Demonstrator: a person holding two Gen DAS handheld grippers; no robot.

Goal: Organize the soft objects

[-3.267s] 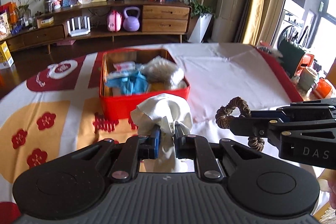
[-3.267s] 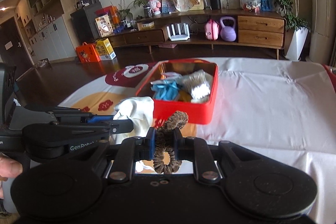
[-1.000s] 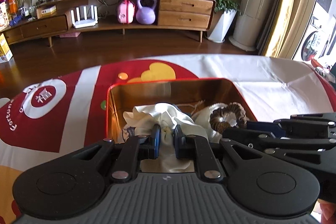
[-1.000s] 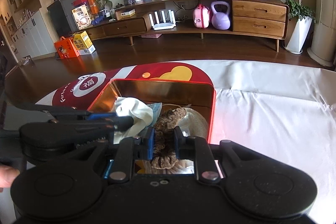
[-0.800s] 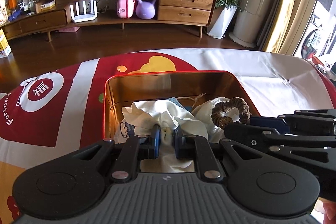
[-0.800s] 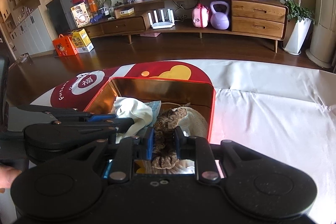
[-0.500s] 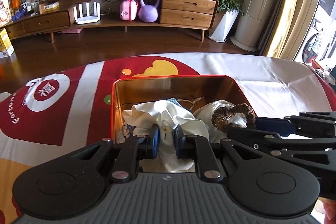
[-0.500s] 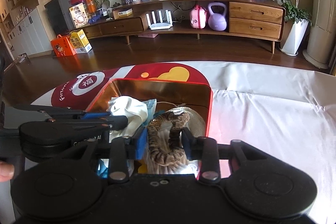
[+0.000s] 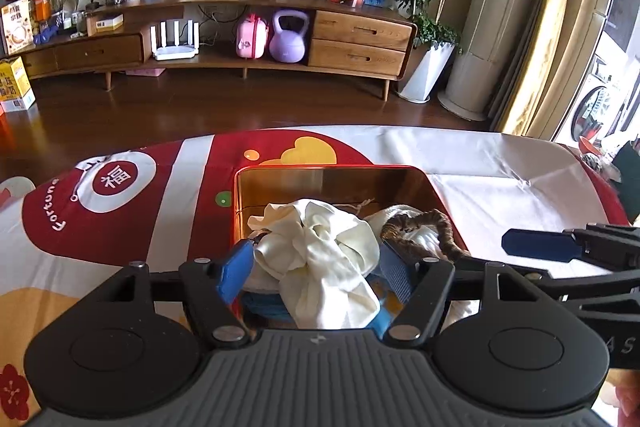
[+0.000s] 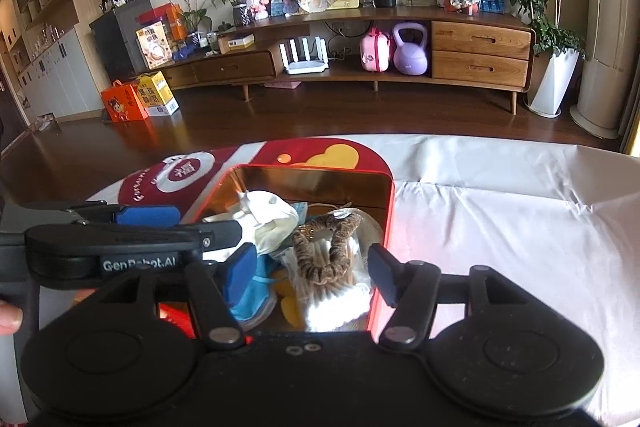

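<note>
L gripper [image 9: 316,267] jaws opening, cream cloth [image 9: 320,259] lies loose betw them in red tin [image 9: 328,169]. R gripper [image 10: 308,267] opening too, brown scrunchie [image 10: 326,247] just ahead, unheld. Tin's near wall hidden by gripper bodies.

Red tin [image 10: 382,227] packed full with soft items; open white tablecloth [image 10: 500,227] to its right lies bare

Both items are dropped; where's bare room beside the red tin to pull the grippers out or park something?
Free: the plain white tablecloth right of the red metal tin, and the red printed cloth on its left. Crowded: inside the tin, where the cream cloth bundle, brown scrunchie and a bag of cotton swabs fill it.
</note>
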